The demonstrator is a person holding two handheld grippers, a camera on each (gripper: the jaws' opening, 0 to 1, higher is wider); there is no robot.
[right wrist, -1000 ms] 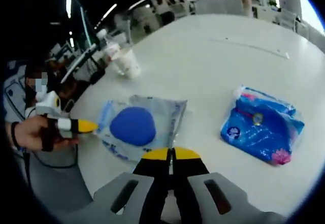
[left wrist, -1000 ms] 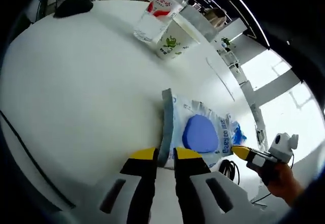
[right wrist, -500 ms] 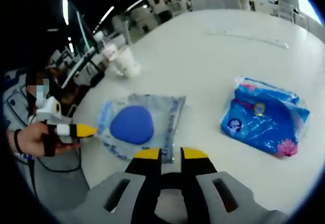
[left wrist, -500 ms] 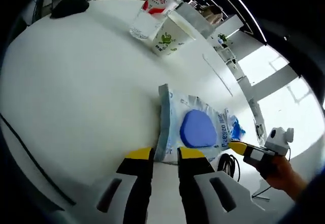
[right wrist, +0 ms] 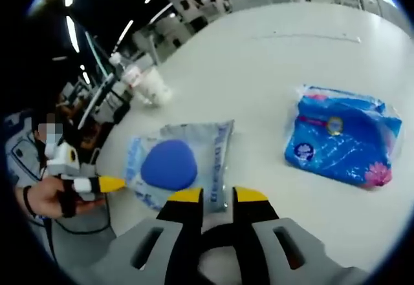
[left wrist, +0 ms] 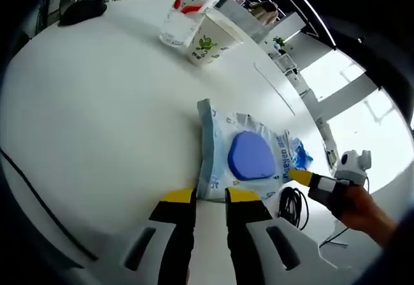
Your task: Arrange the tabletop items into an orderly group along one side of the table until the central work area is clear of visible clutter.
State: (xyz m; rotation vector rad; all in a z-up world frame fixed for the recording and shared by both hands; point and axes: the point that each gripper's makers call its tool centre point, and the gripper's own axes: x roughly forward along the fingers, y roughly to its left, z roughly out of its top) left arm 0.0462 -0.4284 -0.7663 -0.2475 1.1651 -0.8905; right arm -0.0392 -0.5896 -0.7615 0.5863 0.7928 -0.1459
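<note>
- Across both views spreads the white surface (left wrist: 97,104), broad and round-edged, carrying every item.
- Near the surface's edge lies the clear pouch (right wrist: 178,162) with a blue pad inside, flat, one short end pointing at each gripper; in the left gripper view the same pouch (left wrist: 242,156) sits just beyond the jaw tips.
- Well apart from the pouch, the blue tissue pack (right wrist: 343,146) lies flat on the surface in the right gripper view.
- At the far side stands the water bottle (left wrist: 181,13) with a red label, just beside the paper cup (left wrist: 210,39) with a green print; both are upright as far as I can tell.
- The left gripper (left wrist: 210,196) has its yellow-tipped jaws slightly apart, holding nothing, the pouch's end just ahead.
- The right gripper (right wrist: 218,196) has its jaws parted about as much, empty, the pouch's edge just beyond the gap.
- A black cable (left wrist: 294,204) coils off the surface's edge near the person's hand.
</note>
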